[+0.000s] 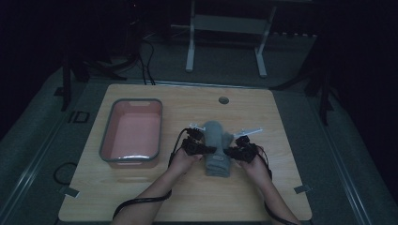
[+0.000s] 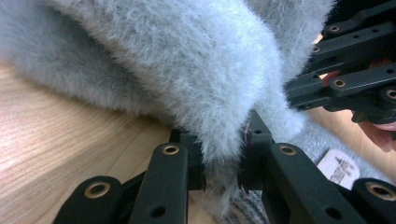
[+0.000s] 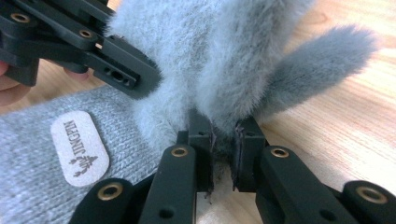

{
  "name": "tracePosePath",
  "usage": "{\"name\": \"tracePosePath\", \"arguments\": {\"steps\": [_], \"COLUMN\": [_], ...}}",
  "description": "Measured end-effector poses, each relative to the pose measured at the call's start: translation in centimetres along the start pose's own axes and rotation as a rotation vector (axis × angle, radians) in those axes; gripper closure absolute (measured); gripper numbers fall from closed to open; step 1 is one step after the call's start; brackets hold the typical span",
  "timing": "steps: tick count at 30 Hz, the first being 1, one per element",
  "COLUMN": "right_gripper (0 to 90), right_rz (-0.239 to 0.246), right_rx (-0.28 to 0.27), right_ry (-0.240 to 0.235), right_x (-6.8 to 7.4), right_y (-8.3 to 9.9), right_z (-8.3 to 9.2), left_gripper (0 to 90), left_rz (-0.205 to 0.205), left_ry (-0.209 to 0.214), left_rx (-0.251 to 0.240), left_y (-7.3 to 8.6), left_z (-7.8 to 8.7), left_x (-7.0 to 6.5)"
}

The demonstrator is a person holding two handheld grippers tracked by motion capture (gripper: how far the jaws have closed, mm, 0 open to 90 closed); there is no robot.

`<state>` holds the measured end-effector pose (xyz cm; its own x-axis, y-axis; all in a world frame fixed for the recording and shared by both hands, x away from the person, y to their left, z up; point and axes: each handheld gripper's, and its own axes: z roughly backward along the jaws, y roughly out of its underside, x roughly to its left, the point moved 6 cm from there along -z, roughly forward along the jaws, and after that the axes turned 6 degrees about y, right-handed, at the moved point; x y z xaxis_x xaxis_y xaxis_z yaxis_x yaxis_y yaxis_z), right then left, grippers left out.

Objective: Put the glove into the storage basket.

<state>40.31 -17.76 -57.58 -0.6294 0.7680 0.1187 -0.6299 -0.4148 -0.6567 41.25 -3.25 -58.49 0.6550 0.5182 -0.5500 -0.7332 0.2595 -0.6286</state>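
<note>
1. At the tabletop's (image 1: 141, 197) left, a pink basin (image 1: 109, 136) is seen empty; nothing has been placed in it yet.
2. At centre, the grey fleece garment (image 1: 217, 150) lies partly folded.
3. Its left edge is pinched by the left gripper (image 2: 223, 175).
4. Its right edge is clamped by the right gripper (image 3: 223, 154), so both grasps appear made; folding is judged unfinished.

Room dim, surroundings nearly black. Light wooden table (image 1: 141, 197) with round cable hole (image 1: 223, 100) stands on grey floor (image 1: 225, 65). White metal frame (image 1: 225, 28) behind; black cables (image 1: 146, 61) trail across floor.
</note>
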Motion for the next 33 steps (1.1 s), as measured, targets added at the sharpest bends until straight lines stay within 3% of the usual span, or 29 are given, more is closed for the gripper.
{"name": "tracePosePath", "arguments": {"steps": [9, 19, 28, 30, 33], "right_gripper": [82.0, 82.0, 82.1, 82.1, 82.0], "right_rz": [0.012, 0.038, 0.061, 0.066, 0.089], "right_rx": [-0.061, -0.136, -0.154, -0.155, -0.158], "right_ry": [-0.002, -0.010, -0.029, -0.029, -0.029], "right_x": [1.0, 2.8, 4.5, 4.7, 5.6], "right_y": [-1.6, -5.0, -7.7, -8.1, -9.4], "right_z": [2.3, 4.7, 5.2, 5.2, 5.2], "left_gripper": [77.5, 77.5, 77.4, 77.4, 77.4], "left_rz": [-0.045, -0.110, -0.134, -0.134, -0.135], "left_ry": [0.003, -0.030, -0.073, -0.073, -0.091], "left_rx": [-0.017, -0.047, -0.056, -0.056, -0.067], "left_y": [-1.3, -3.8, -4.8, -4.8, -5.4], "left_z": [2.1, 6.4, 9.4, 9.4, 11.3], "left_x": [-1.7, -3.3, -3.4, -3.4, -3.2]}}
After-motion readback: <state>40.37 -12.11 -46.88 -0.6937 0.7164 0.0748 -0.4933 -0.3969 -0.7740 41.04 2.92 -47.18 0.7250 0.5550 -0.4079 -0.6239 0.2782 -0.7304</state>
